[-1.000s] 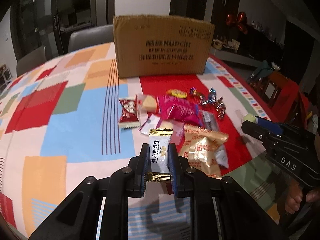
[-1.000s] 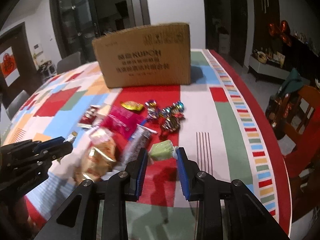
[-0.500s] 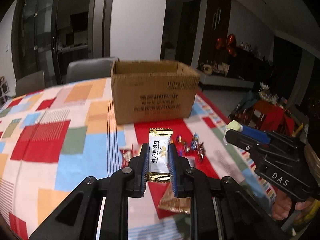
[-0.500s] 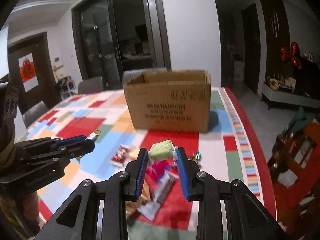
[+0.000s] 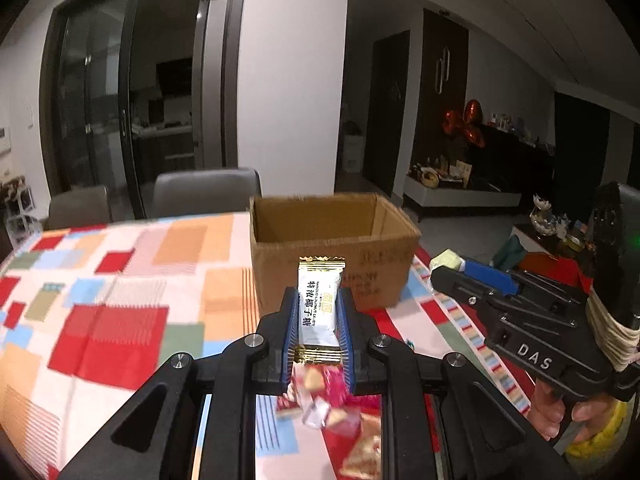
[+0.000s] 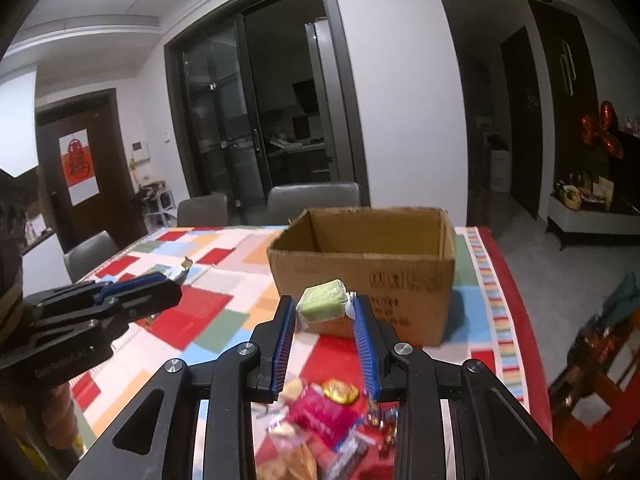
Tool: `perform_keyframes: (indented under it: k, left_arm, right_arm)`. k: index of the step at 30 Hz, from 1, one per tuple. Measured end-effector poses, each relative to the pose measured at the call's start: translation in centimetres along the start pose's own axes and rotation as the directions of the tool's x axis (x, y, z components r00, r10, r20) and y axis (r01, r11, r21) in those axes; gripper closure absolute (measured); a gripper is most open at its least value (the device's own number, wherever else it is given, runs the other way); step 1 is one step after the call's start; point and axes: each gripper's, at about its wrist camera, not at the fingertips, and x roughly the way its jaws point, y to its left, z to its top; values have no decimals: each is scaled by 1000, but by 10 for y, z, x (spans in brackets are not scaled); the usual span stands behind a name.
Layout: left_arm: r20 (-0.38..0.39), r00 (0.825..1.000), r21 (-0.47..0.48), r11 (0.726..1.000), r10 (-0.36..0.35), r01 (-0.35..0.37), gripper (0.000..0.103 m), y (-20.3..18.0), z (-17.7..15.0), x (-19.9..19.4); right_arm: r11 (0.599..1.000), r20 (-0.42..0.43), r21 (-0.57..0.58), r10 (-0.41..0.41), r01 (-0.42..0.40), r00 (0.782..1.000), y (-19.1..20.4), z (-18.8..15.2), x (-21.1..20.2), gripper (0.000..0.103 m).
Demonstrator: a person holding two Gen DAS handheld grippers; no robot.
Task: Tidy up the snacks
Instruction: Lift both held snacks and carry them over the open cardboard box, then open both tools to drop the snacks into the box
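My left gripper (image 5: pixel 319 300) is shut on a white snack packet with gold ends (image 5: pixel 320 308), held upright above the table. An open cardboard box (image 5: pixel 332 256) stands just beyond it, its inside showing bare walls. My right gripper (image 6: pixel 325 304) is shut on a pale green wrapped sweet (image 6: pixel 322 305), in front of the same box (image 6: pixel 364 276). In the left wrist view the right gripper (image 5: pixel 446 266) sits at the right with the green sweet (image 5: pixel 445 259) at its tip. The left gripper (image 6: pixel 176 280) shows at the left of the right wrist view. Loose snacks (image 6: pixel 320 416) lie below both.
The table wears a patchwork cloth (image 5: pixel 108 300) of red, blue, orange and green. Grey chairs (image 5: pixel 204 194) stand at the far side, one more (image 6: pixel 90 254) at the left. A red chair (image 6: pixel 596 368) sits close to the table's right edge. A hand (image 5: pixel 560 412) grips the right tool.
Both grippers have risen with their snacks and tilted up, so the box's open top now shows. The snack pile has dropped to the bottom of both views.
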Motion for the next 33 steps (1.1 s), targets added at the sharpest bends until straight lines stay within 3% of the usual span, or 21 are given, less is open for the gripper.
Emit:
perform_keyframes:
  k: [15, 31, 33]
  left_arm:
    - [-61, 996, 7, 998, -65, 65, 83, 18, 66, 84]
    - [-175, 981, -39, 996, -80, 74, 83, 23, 84, 179]
    - [-181, 980, -47, 996, -77, 70, 77, 26, 83, 185]
  right_arm:
    - [1000, -46, 5, -11, 12, 999, -27, 54, 61, 72]
    - [996, -124, 42, -74, 80, 989, -65, 65, 123, 71]
    - [995, -127, 43, -86, 92, 988, -66, 65, 126, 70]
